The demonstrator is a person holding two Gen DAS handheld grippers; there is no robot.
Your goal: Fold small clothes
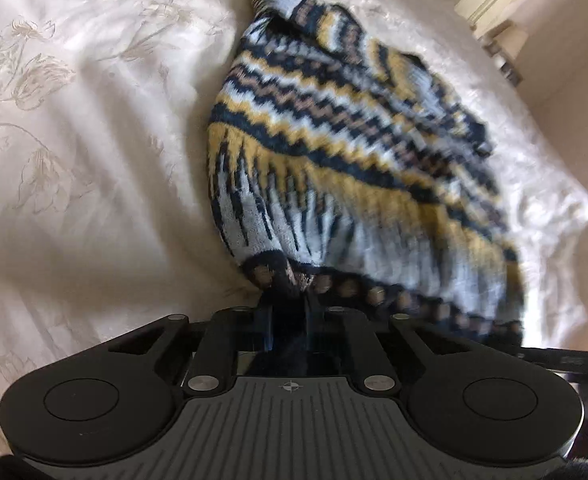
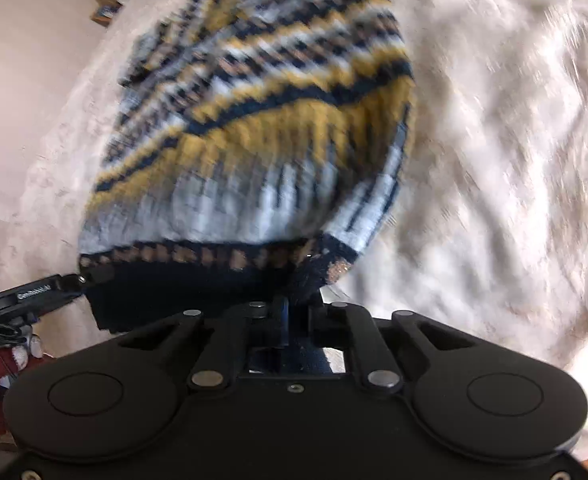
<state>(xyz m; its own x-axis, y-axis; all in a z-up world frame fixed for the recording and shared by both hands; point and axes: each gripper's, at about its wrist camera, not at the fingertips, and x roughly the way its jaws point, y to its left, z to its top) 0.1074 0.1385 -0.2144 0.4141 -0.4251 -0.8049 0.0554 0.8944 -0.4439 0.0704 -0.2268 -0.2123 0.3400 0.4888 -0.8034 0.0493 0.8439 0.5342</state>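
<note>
Patterned knit sweater (image 1: 334, 152) lying on a white floral bedspread (image 1: 73, 140), left gripper (image 1: 287, 300) jaws clamped on its dark hem, right gripper (image 2: 294, 300) jaws clamped on the hem's opposite corner, both angled downward

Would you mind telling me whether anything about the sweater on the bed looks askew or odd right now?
Nothing looks damaged. The patterned knit sweater lies bunched and slanted on the white bedspread, not flat. The left gripper and right gripper each pinch its dark hem, puckering it.
</note>
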